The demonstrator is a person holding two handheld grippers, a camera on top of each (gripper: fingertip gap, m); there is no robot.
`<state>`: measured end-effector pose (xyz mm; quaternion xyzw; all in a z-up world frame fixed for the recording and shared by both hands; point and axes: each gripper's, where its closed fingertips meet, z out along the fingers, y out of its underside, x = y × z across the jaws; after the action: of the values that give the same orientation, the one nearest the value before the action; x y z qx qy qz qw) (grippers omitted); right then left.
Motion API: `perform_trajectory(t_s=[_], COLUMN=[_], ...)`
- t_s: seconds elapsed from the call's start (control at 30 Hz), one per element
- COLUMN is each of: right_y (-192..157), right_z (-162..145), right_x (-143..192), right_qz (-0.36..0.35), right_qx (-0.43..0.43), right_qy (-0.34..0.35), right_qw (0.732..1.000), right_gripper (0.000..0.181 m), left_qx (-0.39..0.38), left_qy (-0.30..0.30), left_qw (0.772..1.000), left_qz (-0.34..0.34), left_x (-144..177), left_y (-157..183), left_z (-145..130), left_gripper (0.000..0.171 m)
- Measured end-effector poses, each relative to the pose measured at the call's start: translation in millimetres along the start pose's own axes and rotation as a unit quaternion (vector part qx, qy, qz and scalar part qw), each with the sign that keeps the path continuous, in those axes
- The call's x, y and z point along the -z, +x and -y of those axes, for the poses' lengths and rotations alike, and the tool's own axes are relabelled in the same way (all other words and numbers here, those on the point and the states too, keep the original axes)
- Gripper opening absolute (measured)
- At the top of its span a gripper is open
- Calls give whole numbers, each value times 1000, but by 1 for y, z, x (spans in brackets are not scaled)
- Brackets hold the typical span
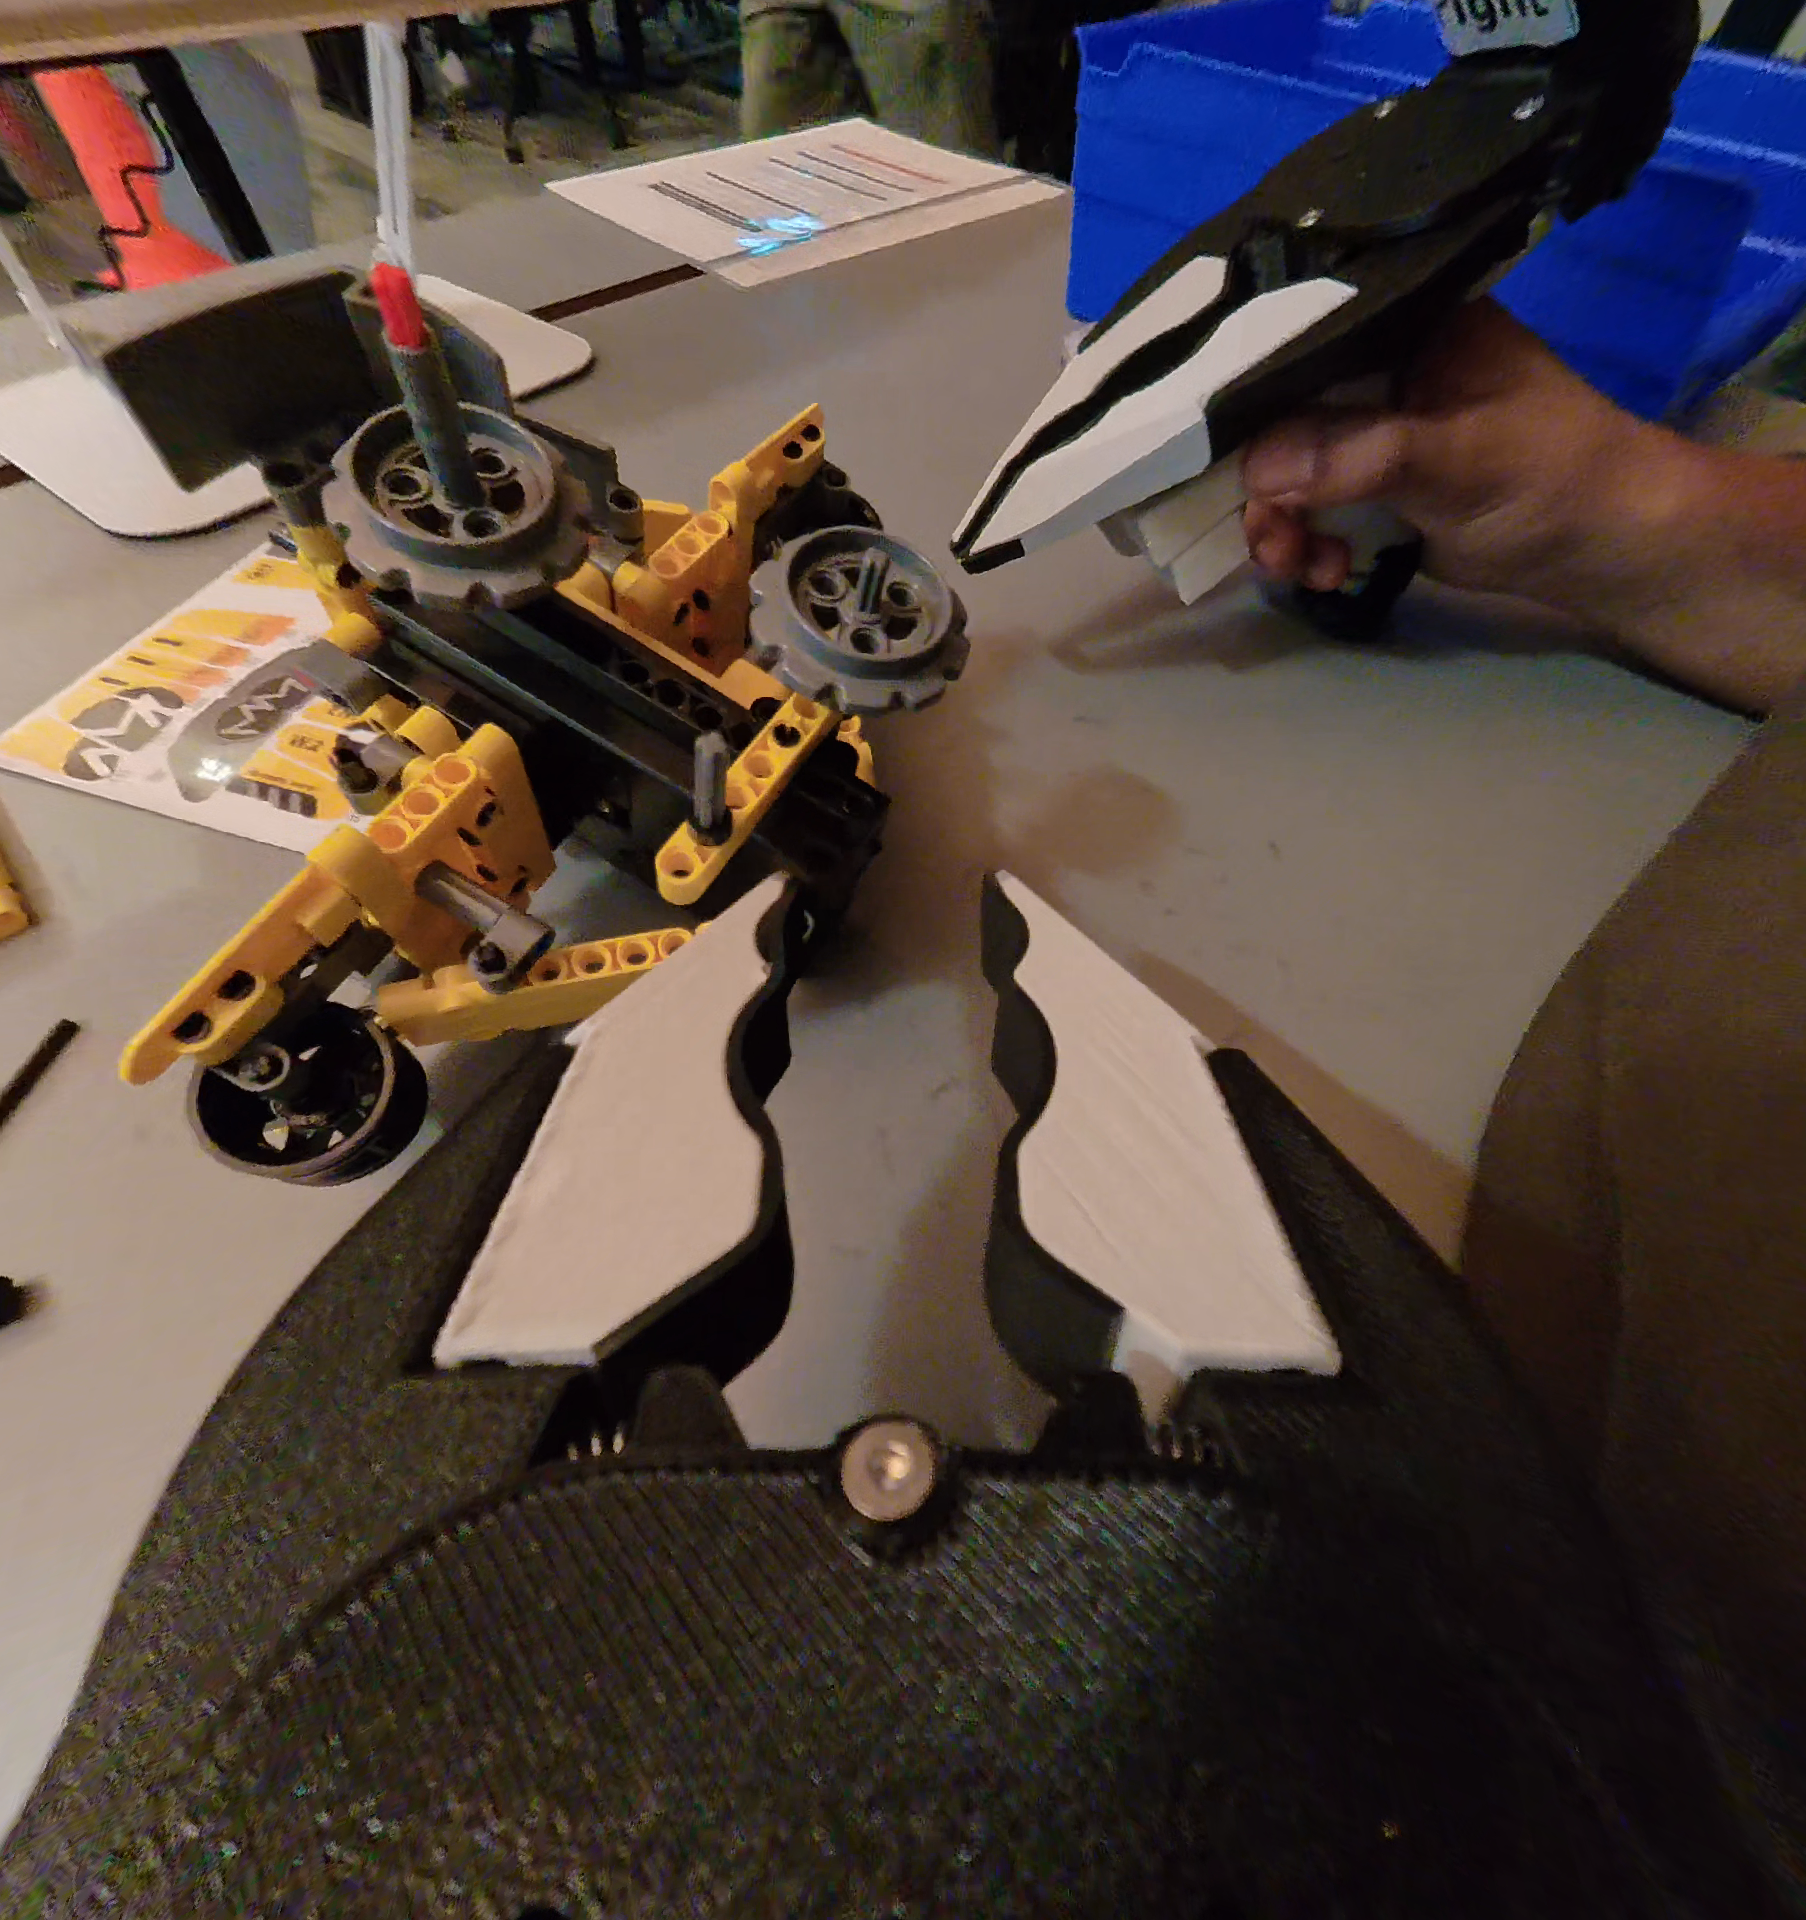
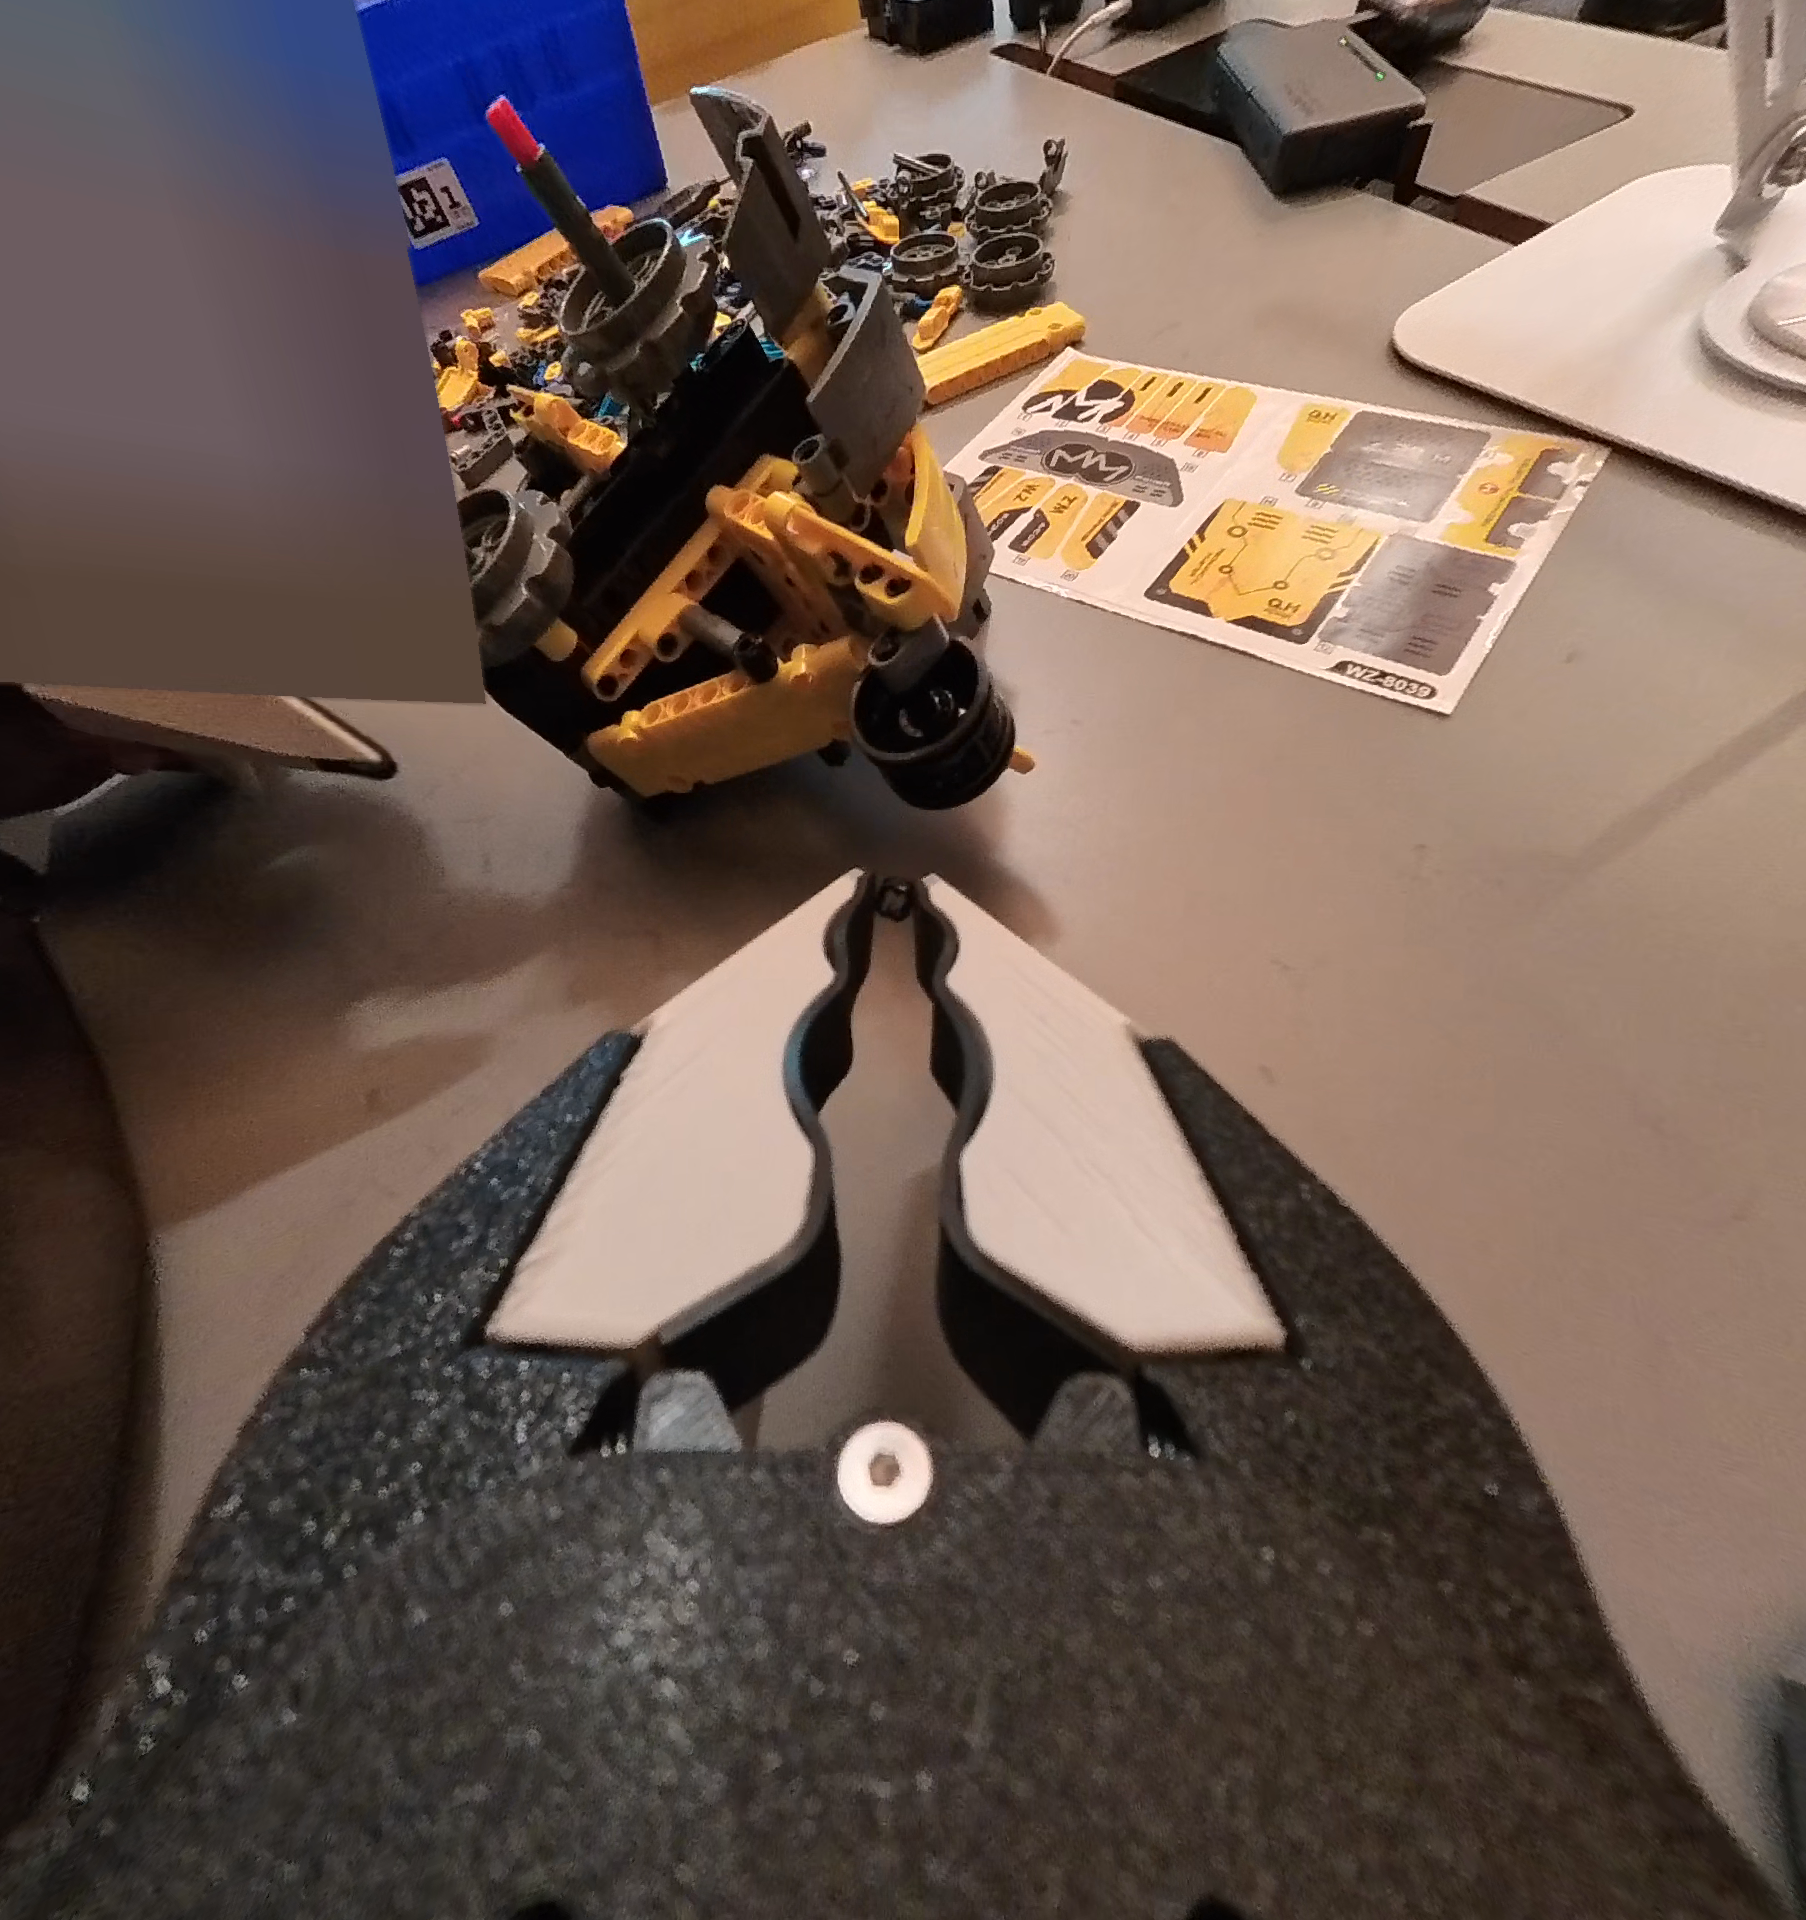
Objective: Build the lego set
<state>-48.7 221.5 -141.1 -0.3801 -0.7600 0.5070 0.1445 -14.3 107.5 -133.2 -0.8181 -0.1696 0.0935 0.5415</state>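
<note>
My left claw spread beside the yellow brick vehicle at frame centre-left on the grey bench, my right claw pinching a tiny dark piece, sticker sheet upper right.

Writing shows on the sticker sheet, a white tag on the blue bin, the printed paper and a label on the right gripper.

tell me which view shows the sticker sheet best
The right wrist view: the sticker sheet lies flat on the grey table, whole and unobstructed, right of the yellow and black brick model. In the left wrist view only part of the sheet shows, the model covering the rest.
</note>
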Motion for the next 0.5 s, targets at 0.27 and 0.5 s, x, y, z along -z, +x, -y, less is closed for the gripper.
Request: perform_trajectory(t_s=[0.27,0.5], right_y=[1,3], right_z=[-1,0], right_x=[-1,0], right_qz=[-5,-13], right_qx=[1,-1], right_qy=[-3,-1], right_qw=[1000,1000], right_gripper=[6,6], left_qx=[4,-3], left_qy=[6,15], left_qw=[999,999], left_qz=[-43,-45], left_x=[2,4], left_y=[9,11], left_z=[2,4], left_gripper=[36,36])
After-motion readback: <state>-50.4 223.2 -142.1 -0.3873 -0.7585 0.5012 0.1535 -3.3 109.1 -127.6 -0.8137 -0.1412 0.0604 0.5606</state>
